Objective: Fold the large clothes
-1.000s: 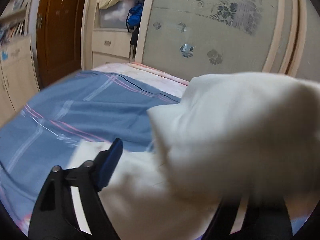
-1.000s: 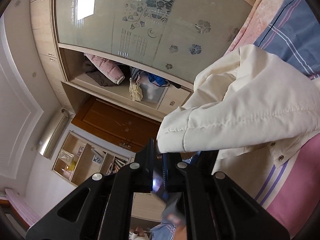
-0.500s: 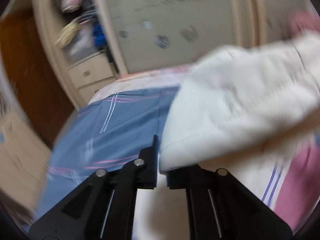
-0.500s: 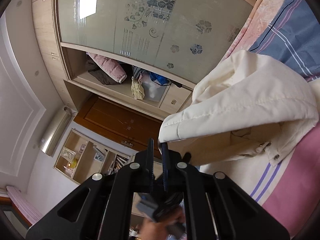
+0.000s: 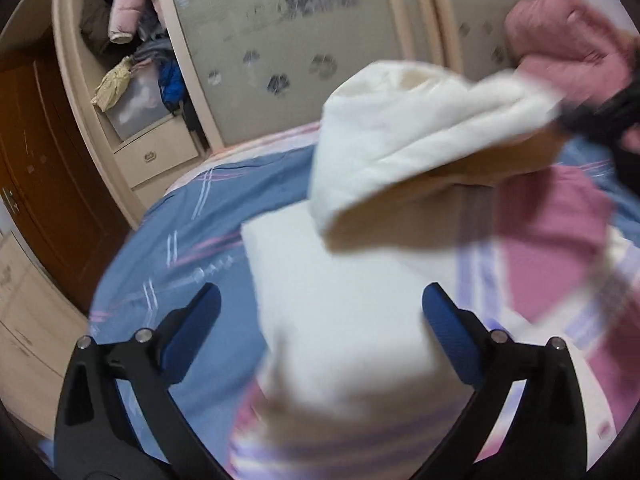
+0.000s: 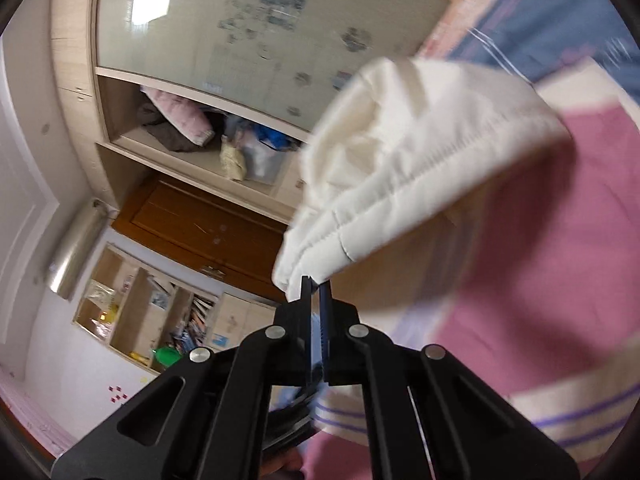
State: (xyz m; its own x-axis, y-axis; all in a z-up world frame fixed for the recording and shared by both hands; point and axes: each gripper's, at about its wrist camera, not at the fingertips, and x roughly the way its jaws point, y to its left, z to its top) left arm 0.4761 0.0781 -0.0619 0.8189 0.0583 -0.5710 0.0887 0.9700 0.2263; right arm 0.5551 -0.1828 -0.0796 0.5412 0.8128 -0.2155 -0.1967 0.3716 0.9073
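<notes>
- Left wrist view: left gripper (image 5: 320,312) fingers spread wide and opening, nothing pinched; cream garment (image 5: 404,144) hangs mid-frame, its lower part lying between the fingers on the bed (image 5: 208,208).
- Upper right: pink sleeve (image 5: 568,36) and a dark blurred gripper at the garment's raised edge.
- Right wrist view: right gripper (image 6: 316,288) fingers pressed together, pinching the cream garment's (image 6: 416,152) hem at centre.
- Upper left: open wardrobe (image 6: 192,140) with clothes; brown door (image 6: 200,224) below; sliding panel (image 6: 248,16) behind, all blurred.
</notes>
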